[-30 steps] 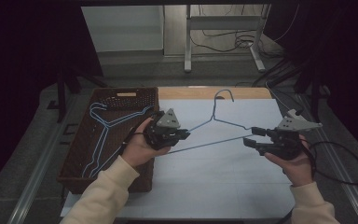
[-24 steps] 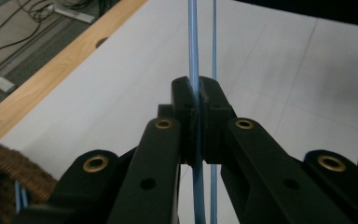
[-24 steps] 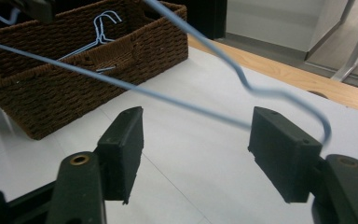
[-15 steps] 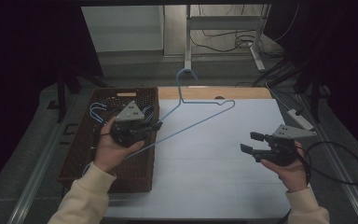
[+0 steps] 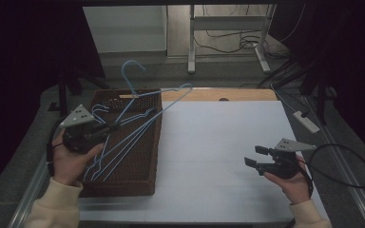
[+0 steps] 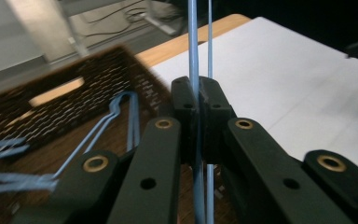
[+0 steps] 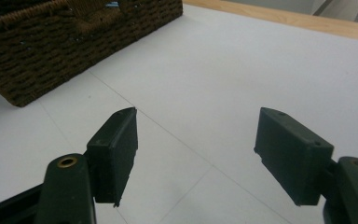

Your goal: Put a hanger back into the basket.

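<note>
Your left gripper (image 5: 105,129) sits over the left edge of the wicker basket (image 5: 153,142), its jaws clamped tight on the wire of a light blue hanger (image 5: 148,118). In the left gripper view the wire (image 6: 193,70) runs straight up between the pressed pads, so the grip falls on the long bottom bar; that keeps the frame from swinging as you carry it. The hanger slants across the basket, its hook (image 5: 132,76) rising past the far rim, and it looks clear of the other blue hangers (image 5: 100,164) lying inside, though the tangle of wires makes that hard to call. Holding it low and angled suits laying it on the pile. Near the right edge of the white worktop (image 5: 218,142), your right gripper (image 5: 255,156) hovers with its jaws wide and nothing between them; they have just been opening, leaving the hanger to your left hand alone.
</note>
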Demonstrator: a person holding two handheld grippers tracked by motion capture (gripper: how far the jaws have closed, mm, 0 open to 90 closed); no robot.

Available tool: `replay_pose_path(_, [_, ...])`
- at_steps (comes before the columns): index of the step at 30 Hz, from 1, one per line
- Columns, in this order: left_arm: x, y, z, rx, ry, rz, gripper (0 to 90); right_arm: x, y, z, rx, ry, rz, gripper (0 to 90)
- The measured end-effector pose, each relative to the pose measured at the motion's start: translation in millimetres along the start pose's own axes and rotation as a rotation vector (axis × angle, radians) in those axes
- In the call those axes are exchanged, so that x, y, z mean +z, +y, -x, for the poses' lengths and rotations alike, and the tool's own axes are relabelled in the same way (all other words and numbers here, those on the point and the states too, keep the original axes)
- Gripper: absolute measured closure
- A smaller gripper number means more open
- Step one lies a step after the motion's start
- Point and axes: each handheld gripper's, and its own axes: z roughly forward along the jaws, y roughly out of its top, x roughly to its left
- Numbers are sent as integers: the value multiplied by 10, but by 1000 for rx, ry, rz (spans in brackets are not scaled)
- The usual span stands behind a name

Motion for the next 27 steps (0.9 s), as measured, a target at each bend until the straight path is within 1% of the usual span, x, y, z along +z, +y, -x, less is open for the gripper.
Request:
replay_pose_path(2, [-61, -71, -76, -33, 28, 3, 870, 14, -16, 3, 0, -2, -8, 298])
replay_pose_path(3, [-84, -98, -107, -44, 35, 4, 870, 20, -21, 3, -4, -5, -12, 297])
replay_pose_path(4, [-127, -149, -165, -70, 55, 4, 870, 25, -24, 2, -4, -6, -13, 297])
replay_pose_path(5, [-152, -182, -204, -83, 71, 4, 870, 33, -29, 0, -4, -7, -16, 296])
replay_pose_path(7, [-193, -244, -278, -113, 91, 2, 870, 43, -34, -2, -8, -7, -19, 295])
replay_pose_path(9, [-208, -289, -326, -121, 107, -10, 870, 56, -38, -9, -8, -7, -20, 295])
replay_pose_path(10, [-209, -317, -349, -119, 123, -25, 870, 60, -39, -12, -12, -8, -25, 295])
replay_pose_path(12, [-204, -350, -370, -118, 136, -42, 871, 72, -43, -18, -15, -10, -31, 295])
replay_pose_path(15, [-184, -422, -406, -122, 146, -73, 871, 83, -51, -21, -15, -8, -40, 294])
replay_pose_path(17, [-168, -475, -436, -135, 146, -86, 871, 90, -55, -23, -16, -6, -45, 295])
replay_pose_path(21, [-105, -535, -474, -142, 135, -116, 870, 96, -58, -22, -17, -9, -46, 295])
replay_pose_path(23, [-48, -556, -496, -143, 117, -137, 871, 100, -62, -23, -17, -9, -47, 295])
replay_pose_path(26, [72, -576, -530, -145, 105, -169, 871, 105, -68, -23, -20, -11, -50, 295])
replay_pose_path(27, [72, -576, -530, -145, 105, -169, 870, 107, -70, -22, -19, -11, -51, 295])
